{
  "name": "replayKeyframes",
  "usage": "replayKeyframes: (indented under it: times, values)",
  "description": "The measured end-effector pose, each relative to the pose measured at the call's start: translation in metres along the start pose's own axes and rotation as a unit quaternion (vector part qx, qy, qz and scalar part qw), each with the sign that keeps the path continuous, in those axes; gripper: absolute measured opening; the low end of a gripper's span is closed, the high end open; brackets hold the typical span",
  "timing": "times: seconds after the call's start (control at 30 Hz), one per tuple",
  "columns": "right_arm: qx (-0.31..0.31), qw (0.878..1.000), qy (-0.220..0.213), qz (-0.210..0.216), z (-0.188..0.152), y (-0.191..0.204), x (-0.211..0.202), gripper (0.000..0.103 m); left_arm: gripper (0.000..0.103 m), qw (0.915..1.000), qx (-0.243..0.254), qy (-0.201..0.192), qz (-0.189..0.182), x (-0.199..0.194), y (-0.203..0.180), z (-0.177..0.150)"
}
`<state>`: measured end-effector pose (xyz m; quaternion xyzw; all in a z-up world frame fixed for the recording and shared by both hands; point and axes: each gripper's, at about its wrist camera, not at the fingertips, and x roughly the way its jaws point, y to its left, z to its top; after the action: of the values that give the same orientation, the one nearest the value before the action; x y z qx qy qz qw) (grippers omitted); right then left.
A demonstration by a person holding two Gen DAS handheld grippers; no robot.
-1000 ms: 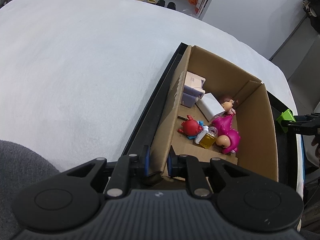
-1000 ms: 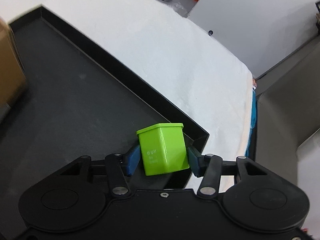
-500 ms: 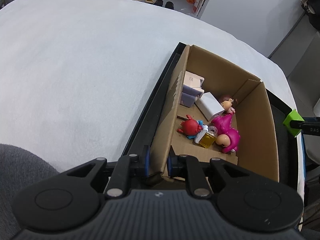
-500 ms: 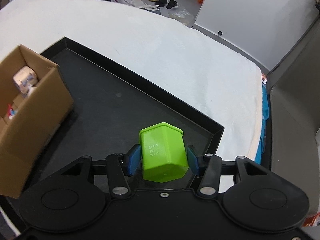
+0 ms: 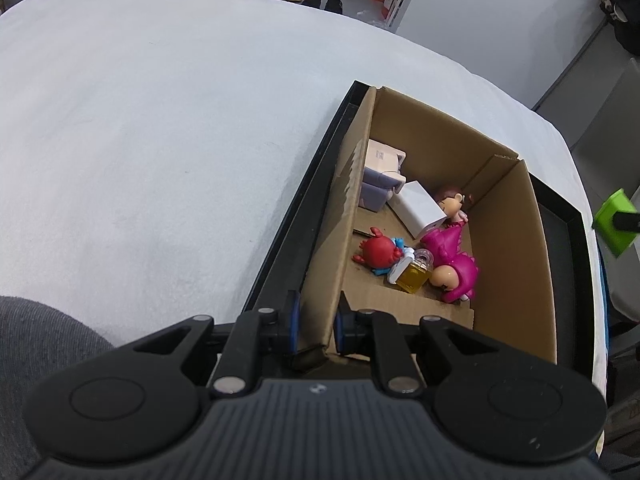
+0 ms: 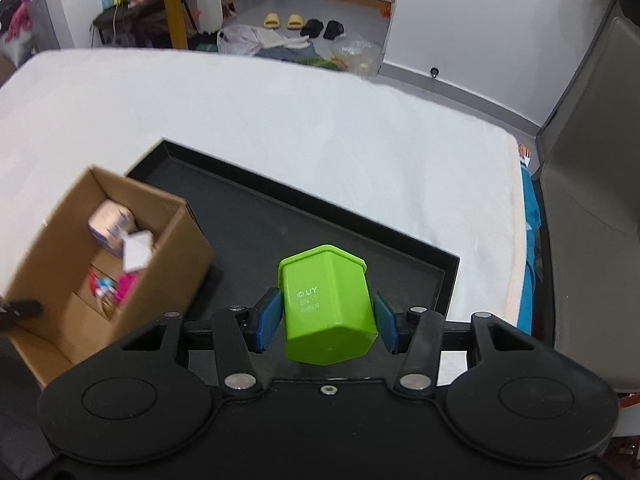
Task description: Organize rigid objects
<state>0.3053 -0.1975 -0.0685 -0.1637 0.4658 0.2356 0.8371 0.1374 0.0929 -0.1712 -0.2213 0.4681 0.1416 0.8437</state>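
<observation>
- Right tool [image 6: 327, 322] is clamped on the green cup [image 6: 328, 308], held above the black tray [image 6: 400, 256] — stiff, light, slick plastic; flat sides suit the pads.
- Left tool [image 5: 316, 322] pinches the cardboard box [image 5: 508, 240] wall — thin, bendable.

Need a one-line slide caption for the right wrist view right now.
Right gripper carries a green plastic block above the black tray, with the cardboard box of toys at left.
</observation>
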Motion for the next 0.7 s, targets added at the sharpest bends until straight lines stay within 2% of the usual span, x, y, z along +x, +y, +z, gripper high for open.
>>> replayKeyframes:
  times: [0.33, 0.7]
  values:
    - [0.039, 0.999, -0.025, 0.023, 0.013, 0.014, -0.036, 0.049, 0.016, 1.0, -0.001, 0.004, -0.008, -0.002, 0.003, -0.001]
    - [0.072, 0.995, -0.037, 0.059, 0.02, 0.044, -0.049, 0.047, 0.016, 0.9998, -0.003, 0.005, -0.017, -0.003, 0.006, -0.001]
